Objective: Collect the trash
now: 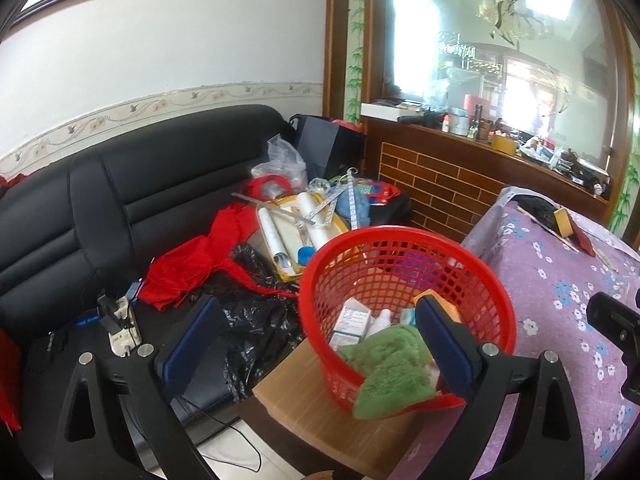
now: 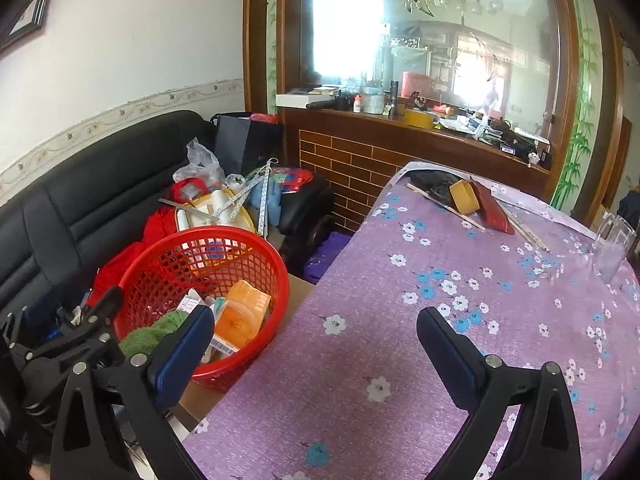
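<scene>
Trash fills the red mesh basket [image 1: 404, 280], which stands on a cardboard box [image 1: 320, 412] between the black sofa [image 1: 120, 200] and the bench [image 2: 440, 320] with its purple flowered cloth. Inside the basket lie a green fuzzy cloth [image 1: 388, 376], small white cartons [image 1: 352, 320], a white bottle [image 1: 382, 318] and, in the right wrist view, an orange packet [image 2: 244, 312] resting against the basket's wall on the bench side.

The left tongs [image 1: 320, 344] stand released, jaws wide. One blue pad [image 1: 444, 344] is over the basket's interior, just beside the green cloth; the other pad is outside the rim, over a black plastic bag [image 1: 248, 320]. Nothing is gripped between them.

The right tongs [image 2: 316, 348] are likewise released, jaws spread to their widest, and empty. They hover above the bench's near edge, with one pad close to the basket's rim and the other over the cloth.

Farther along the bench lie a yellow box [image 2: 464, 196], a dark red flat item [image 2: 494, 208], thin wooden sticks [image 2: 444, 206] and a clear glass [image 2: 614, 248] near the right edge. The sofa carries red fabric [image 1: 192, 264], a yellow-rimmed tray [image 1: 288, 240] holding white rolls, metal rulers and clear plastic bags. A power strip [image 1: 122, 324] lies at the sofa's front edge.
</scene>
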Action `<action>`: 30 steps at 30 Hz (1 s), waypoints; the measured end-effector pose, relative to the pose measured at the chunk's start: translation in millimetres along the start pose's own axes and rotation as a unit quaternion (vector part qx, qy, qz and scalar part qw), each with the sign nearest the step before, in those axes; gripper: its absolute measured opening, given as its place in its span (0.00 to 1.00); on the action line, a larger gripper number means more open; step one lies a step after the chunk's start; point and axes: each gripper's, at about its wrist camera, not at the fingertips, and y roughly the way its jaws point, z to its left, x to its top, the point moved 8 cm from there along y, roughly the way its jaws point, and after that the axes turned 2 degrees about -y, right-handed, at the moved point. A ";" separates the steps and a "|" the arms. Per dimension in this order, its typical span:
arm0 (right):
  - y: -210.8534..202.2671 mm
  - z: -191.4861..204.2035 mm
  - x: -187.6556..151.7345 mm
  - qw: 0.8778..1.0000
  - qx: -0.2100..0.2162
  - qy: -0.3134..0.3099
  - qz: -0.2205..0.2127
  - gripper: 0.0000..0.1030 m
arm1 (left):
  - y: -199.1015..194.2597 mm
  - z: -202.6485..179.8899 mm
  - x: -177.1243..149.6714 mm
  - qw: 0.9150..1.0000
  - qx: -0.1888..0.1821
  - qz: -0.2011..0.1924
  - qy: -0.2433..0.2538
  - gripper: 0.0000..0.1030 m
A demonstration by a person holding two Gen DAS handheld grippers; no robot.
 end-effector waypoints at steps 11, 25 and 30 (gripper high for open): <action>2.7 6.2 -18.2 1.000 0.003 -0.005 0.014 1.00 | -10.9 11.8 -8.9 0.999 0.023 -0.016 0.021 0.98; -19.7 -2.6 -42.5 1.000 0.003 0.003 0.019 1.00 | -37.8 13.1 -7.4 0.998 0.025 -0.053 0.005 0.98; -38.4 -13.3 -50.3 1.000 0.002 0.012 0.012 1.00 | -58.4 -1.2 -6.9 0.995 0.046 -0.079 0.028 0.98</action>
